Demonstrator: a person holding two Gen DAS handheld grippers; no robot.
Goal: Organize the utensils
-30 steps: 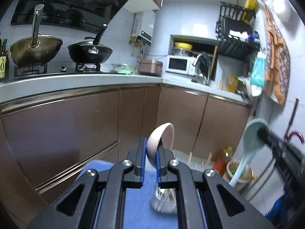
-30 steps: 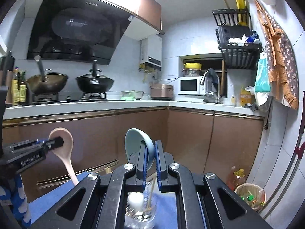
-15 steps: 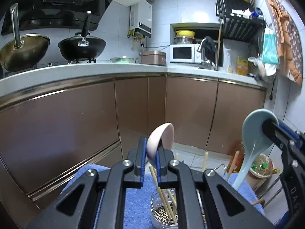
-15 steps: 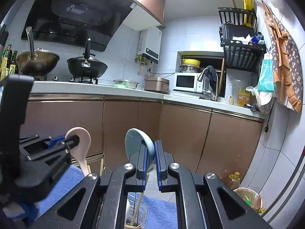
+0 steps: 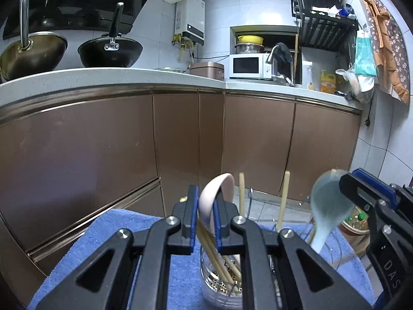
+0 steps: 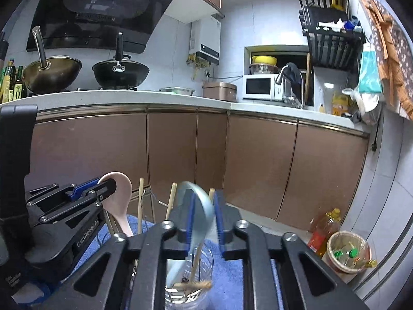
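Observation:
My left gripper (image 5: 204,206) is shut on a pink spoon (image 5: 215,196), bowl up, above a clear round holder (image 5: 219,281) with wooden chopsticks (image 5: 214,253) in it. My right gripper (image 6: 204,214) stands with its jaws slightly apart around a pale blue spoon (image 6: 198,206), which is blurred and tilted, its handle reaching down into a second clear holder (image 6: 191,279). The blue spoon (image 5: 327,211) and right gripper (image 5: 361,196) show at the right of the left wrist view. The pink spoon (image 6: 120,201) and left gripper (image 6: 103,188) show at the left of the right wrist view.
Both holders stand on a blue towel (image 5: 103,235). More chopsticks (image 6: 140,204) stand upright behind. Brown cabinets (image 5: 103,142) face me under a white counter (image 5: 129,75) with woks. A bin (image 6: 347,250) and an oil bottle (image 6: 322,230) sit on the floor at right.
Both grippers have come down toward the holders. The right gripper's jaws have parted a little and the blue spoon now tilts and blurs between them. The left still grips the pink spoon.

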